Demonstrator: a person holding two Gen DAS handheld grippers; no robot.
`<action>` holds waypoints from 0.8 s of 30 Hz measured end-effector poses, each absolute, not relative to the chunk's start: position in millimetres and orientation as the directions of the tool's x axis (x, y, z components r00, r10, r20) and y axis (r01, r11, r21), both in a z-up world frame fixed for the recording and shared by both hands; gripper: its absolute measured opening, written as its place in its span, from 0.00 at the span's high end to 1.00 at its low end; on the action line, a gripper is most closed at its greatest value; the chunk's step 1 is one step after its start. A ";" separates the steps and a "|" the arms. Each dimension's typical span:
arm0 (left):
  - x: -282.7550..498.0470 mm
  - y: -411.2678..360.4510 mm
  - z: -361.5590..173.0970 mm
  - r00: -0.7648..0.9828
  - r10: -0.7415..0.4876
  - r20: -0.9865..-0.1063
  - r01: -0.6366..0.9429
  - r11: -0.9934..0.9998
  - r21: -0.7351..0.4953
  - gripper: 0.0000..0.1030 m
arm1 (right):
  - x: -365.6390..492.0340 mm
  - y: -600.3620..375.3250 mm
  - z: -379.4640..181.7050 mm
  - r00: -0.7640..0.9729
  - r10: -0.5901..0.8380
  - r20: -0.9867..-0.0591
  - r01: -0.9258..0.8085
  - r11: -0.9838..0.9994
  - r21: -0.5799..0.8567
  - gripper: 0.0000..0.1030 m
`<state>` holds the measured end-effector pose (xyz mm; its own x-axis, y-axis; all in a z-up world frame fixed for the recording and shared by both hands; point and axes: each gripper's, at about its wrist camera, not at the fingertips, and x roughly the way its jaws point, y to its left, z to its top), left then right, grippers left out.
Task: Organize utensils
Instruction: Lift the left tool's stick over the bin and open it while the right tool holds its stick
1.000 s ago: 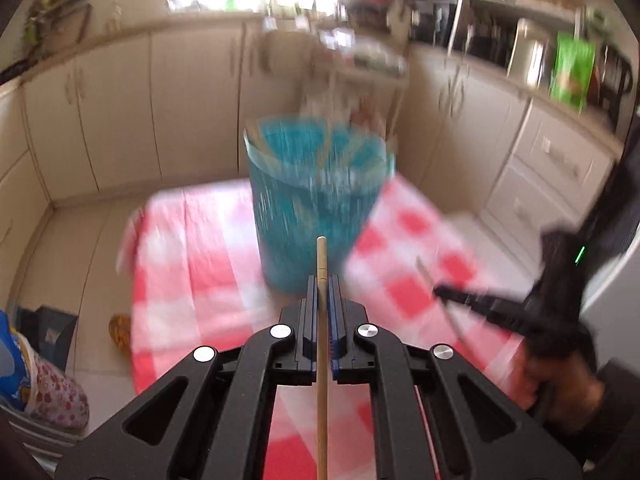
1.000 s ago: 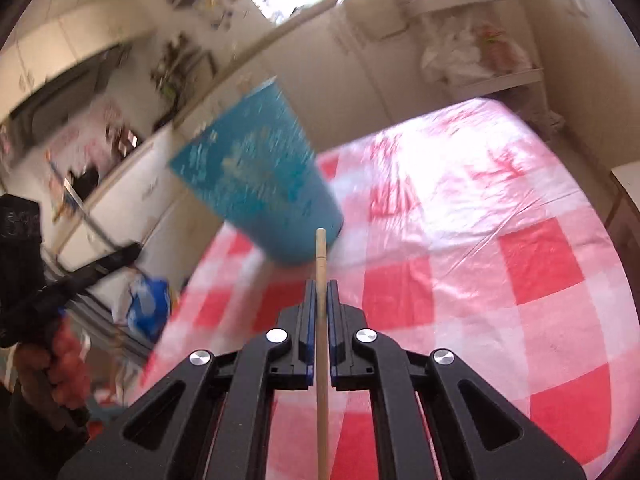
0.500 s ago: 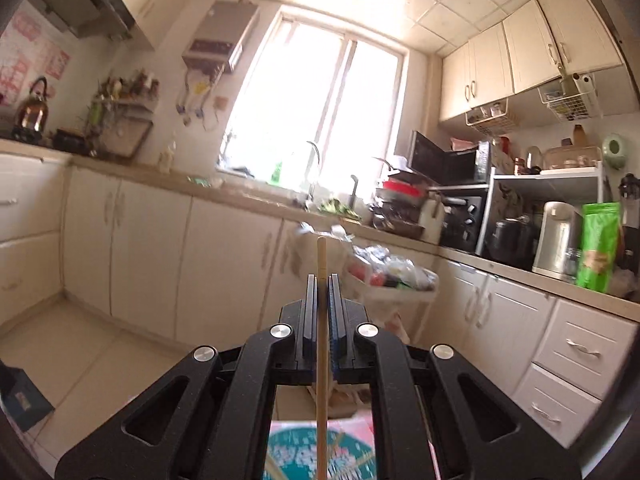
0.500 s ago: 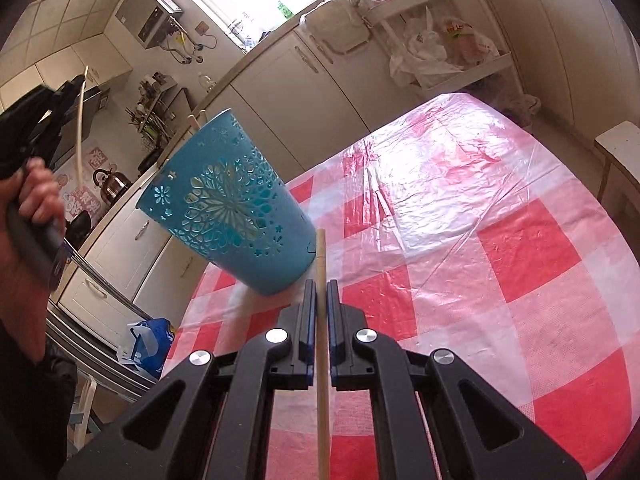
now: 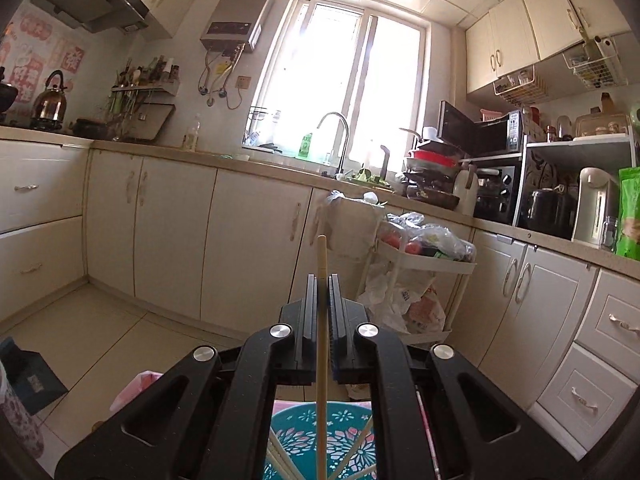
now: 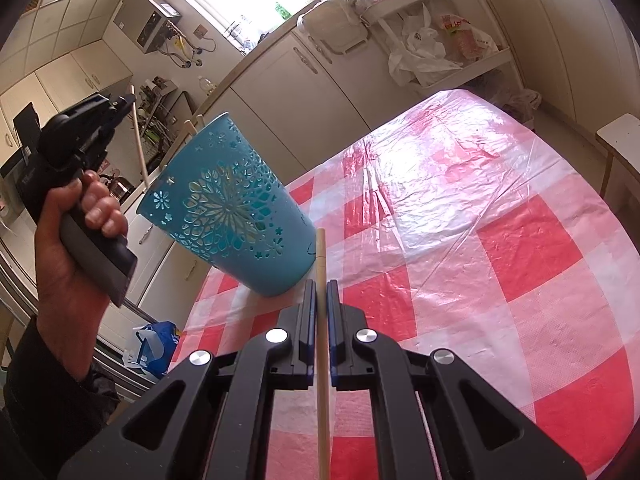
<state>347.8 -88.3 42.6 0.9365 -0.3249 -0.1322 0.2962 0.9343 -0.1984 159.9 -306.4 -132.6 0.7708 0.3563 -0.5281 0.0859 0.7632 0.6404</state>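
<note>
A teal cut-out utensil holder stands on the red-and-white checked tablecloth. Chopstick ends poke out of its rim. My right gripper is shut on a wooden chopstick, just to the right of the holder's base. A hand holds my left gripper above and to the left of the holder's rim. It is shut on another chopstick that hangs down toward the opening. In the left wrist view, my left gripper clamps that chopstick over the holder's mouth.
Cream cabinets line the walls. A white trolley with plastic bags stands beyond the table's far end. A white stool is at the right edge. A blue bag lies on the floor left of the table.
My left gripper rose and tipped up with its chopstick, from facing the holder's side to being above its mouth. The right gripper kept its chopstick and hardly moved.
</note>
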 end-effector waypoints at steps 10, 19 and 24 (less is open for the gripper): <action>328.6 -98.7 2.5 0.904 -0.339 -0.261 0.322 0.941 -0.107 0.94 | 160.2 -307.6 -132.7 0.770 0.358 -0.527 0.088 0.760 0.645 0.94; 302.1 -89.5 -4.8 0.894 -0.326 -0.307 0.319 0.945 -0.073 0.73 | 158.7 -307.0 -132.9 0.769 0.356 -0.530 0.094 0.758 0.645 0.94; 282.0 -78.2 -4.6 0.898 -0.313 -0.311 0.305 0.949 -0.074 0.56 | 161.9 -305.2 -134.2 0.753 0.364 -0.548 0.097 0.763 0.640 0.94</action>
